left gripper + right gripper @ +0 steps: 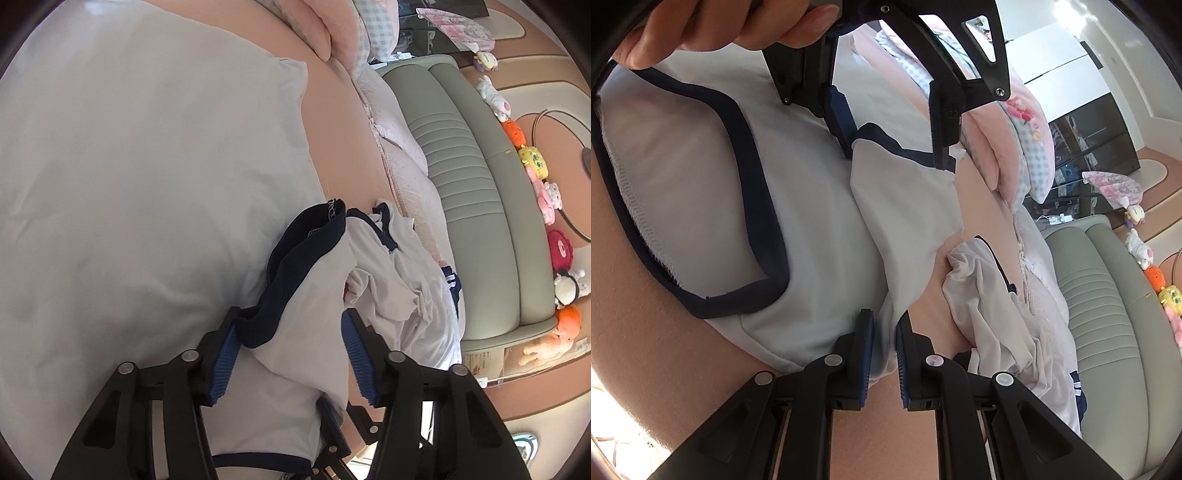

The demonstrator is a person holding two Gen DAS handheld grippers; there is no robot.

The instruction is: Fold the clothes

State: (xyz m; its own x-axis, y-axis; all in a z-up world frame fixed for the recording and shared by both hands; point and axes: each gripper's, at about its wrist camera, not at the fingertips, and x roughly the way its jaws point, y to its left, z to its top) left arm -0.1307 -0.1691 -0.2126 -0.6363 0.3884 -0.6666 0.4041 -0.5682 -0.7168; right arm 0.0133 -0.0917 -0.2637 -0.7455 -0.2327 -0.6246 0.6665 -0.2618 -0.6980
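**Operator:** My right tongs (884,338) are clenched on the near edge of the white shirt (812,236), a pinch of cloth squeezed between the blue pads. My left tongs (290,354) sit around the sleeve (306,280), at its navy cuff. One pad touches the cuff; the other stands off the cloth, so I call that a loose straddle, not a grasp.

**Observer:** Where does the shirt lie?

**Operator:** Spread on the pink bed (646,332), navy collar (750,192) open toward my right camera. The sleeve is already turned in over the body. A second white garment (990,295) lies crumpled just beside it, toward the sofa.

**Observer:** So how do you finish this fold cleanly?

**Operator:** I think I should set the sleeve flat with its cuff edge square to the shirt's side, with the right pinch anchored so the body doesn't drag. I'd also keep clear of the crumpled garment, or it may catch.

**Observer:** And around you?

**Operator:** A hand (720,26) holds the left tool at the top of the right view. Beyond the bed: pink and checked pillows (1015,147), a grey-green sofa (472,184), and a row of soft toys (535,177) on the floor.
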